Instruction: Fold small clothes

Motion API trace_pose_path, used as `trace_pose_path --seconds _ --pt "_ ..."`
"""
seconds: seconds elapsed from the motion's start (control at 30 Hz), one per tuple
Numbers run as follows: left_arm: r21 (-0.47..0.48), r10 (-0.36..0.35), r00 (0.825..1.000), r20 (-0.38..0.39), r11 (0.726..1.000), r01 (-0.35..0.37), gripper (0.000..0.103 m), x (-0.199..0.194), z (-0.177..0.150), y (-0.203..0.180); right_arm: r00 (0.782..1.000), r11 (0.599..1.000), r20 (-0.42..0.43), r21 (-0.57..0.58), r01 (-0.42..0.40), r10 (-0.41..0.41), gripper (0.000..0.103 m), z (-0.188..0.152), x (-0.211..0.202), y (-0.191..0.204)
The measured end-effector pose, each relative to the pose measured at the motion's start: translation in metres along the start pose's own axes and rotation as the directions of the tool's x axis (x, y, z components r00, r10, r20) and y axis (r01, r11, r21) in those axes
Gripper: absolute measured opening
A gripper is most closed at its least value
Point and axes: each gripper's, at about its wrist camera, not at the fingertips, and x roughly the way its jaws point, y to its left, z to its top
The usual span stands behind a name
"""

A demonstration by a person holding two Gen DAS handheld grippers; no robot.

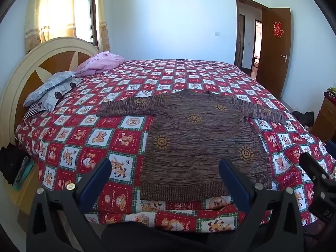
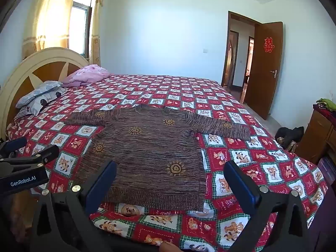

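A small brown knitted sweater [image 1: 195, 138] with yellow sun motifs lies flat on the bed, both sleeves spread out sideways, hem toward me. It also shows in the right wrist view [image 2: 147, 151]. My left gripper [image 1: 166, 168] is open and empty, held above the near edge of the bed over the sweater's hem. My right gripper [image 2: 170, 172] is open and empty, also above the hem, further right. The right gripper shows at the right edge of the left wrist view [image 1: 315, 168]; the left gripper shows at the left of the right wrist view [image 2: 25, 159].
The bed has a red checked cartoon bedspread [image 1: 100, 134] and a cream headboard [image 1: 25, 79] at the left. Pillows [image 1: 50, 88] and a pink quilt [image 1: 100, 63] lie by the headboard. A wooden cabinet [image 2: 319, 134] stands at the right, an open door [image 2: 264, 67] behind.
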Motion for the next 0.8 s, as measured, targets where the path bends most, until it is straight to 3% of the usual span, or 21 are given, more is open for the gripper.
trace_pose_path --seconds 0.8 --pt "-0.010 0.001 1.000 0.023 1.000 0.000 0.103 0.001 -0.002 0.004 0.999 0.999 -0.002 -0.013 -0.034 0.034 0.102 -0.002 0.002 0.004"
